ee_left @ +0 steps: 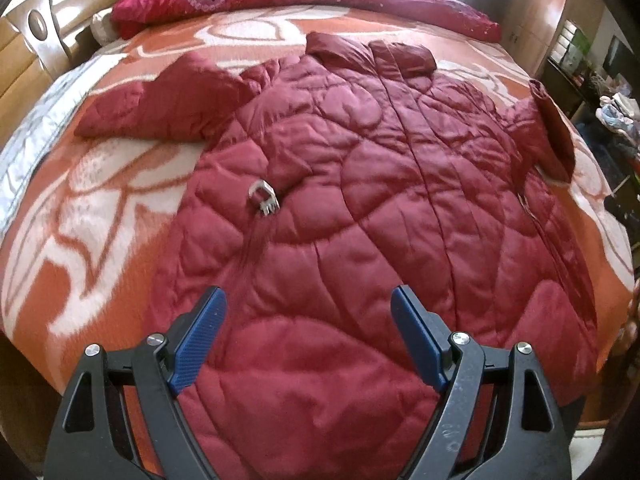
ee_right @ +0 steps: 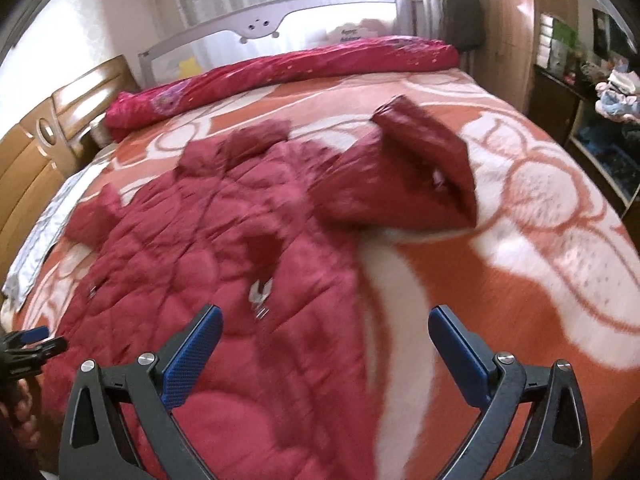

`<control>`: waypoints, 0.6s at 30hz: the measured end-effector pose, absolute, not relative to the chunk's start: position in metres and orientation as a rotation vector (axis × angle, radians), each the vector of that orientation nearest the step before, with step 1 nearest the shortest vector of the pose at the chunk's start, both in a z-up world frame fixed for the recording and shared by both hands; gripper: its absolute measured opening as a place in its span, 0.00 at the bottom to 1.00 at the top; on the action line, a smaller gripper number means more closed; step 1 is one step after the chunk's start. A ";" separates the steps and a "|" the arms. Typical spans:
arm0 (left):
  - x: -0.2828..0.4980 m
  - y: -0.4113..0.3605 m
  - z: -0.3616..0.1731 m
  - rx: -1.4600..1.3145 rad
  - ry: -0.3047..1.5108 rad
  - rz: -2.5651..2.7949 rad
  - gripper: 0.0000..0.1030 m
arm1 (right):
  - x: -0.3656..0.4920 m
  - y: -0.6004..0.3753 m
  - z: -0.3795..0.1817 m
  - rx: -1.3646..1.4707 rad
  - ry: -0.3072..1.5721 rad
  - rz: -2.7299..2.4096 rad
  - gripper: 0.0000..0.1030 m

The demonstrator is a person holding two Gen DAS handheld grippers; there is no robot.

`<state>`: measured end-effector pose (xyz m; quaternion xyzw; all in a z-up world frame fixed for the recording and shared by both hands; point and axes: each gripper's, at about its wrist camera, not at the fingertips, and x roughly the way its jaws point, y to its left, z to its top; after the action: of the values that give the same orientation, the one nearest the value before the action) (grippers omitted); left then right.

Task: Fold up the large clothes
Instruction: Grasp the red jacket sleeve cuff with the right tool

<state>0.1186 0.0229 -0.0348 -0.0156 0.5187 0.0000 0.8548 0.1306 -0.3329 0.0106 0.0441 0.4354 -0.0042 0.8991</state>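
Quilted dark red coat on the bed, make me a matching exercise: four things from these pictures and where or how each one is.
Things:
1. quilted dark red coat
2. silver metal buckle
3. rolled red floral quilt
4. left gripper

Places or states:
A. along the far edge of the bed
B. open, holding nothing
C. spread flat on the orange and white blanket
D. lying on the coat

Pairs: 1-C, 2-D, 3-A, 4-B
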 end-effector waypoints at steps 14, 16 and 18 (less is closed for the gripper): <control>0.184 0.019 -0.041 -0.041 1.116 0.012 0.83 | 0.270 -0.405 -0.020 0.025 0.948 -0.208 0.84; 0.190 0.018 -0.044 -0.043 1.124 0.010 0.83 | 0.285 -0.408 -0.027 -0.003 0.960 -0.219 0.80; 0.198 0.017 -0.046 -0.040 1.128 0.011 0.83 | 0.297 -0.410 -0.033 -0.017 0.967 -0.226 0.77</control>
<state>0.1976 0.0173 -0.0456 -0.0190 0.5347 0.0053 0.8448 0.2974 -0.4101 -0.0332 -0.0081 0.4640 -0.1084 0.8791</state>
